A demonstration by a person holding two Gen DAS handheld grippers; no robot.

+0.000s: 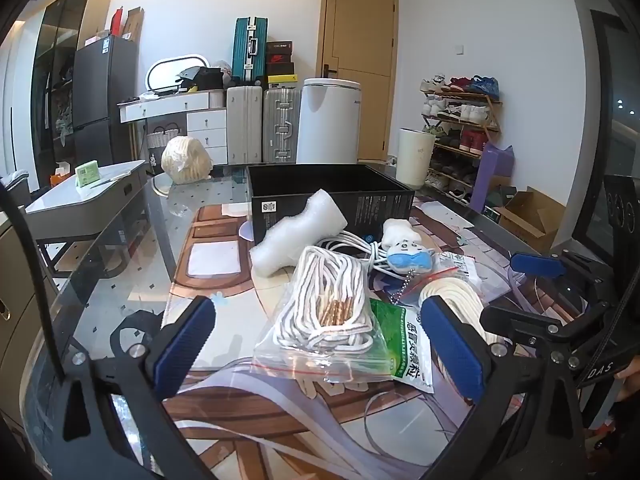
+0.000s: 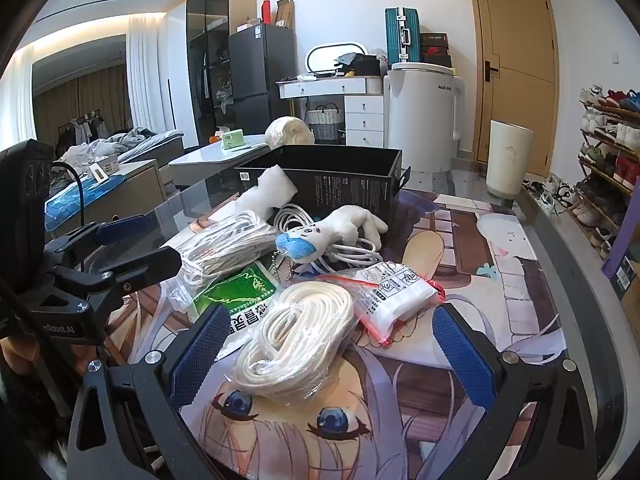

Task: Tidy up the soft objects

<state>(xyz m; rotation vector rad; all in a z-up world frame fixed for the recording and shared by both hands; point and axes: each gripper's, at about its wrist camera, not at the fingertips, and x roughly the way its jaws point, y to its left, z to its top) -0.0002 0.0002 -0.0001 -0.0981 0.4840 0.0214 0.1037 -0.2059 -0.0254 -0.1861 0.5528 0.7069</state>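
Hiding white cable [image 1: 352,242], plush toy [image 1: 408,250]

Rope bag [image 1: 326,312] lies before box [image 1: 332,196], plush [image 1: 408,252] between.

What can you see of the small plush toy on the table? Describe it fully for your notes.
The plush toy is white and fuzzy, with a blue patch at its face end, small dark face marks and a ball chain hanging from it. It lies on its side atop a coiled white cable, just in front of the black box. Its limbs point toward the box. Neither gripper touches it.
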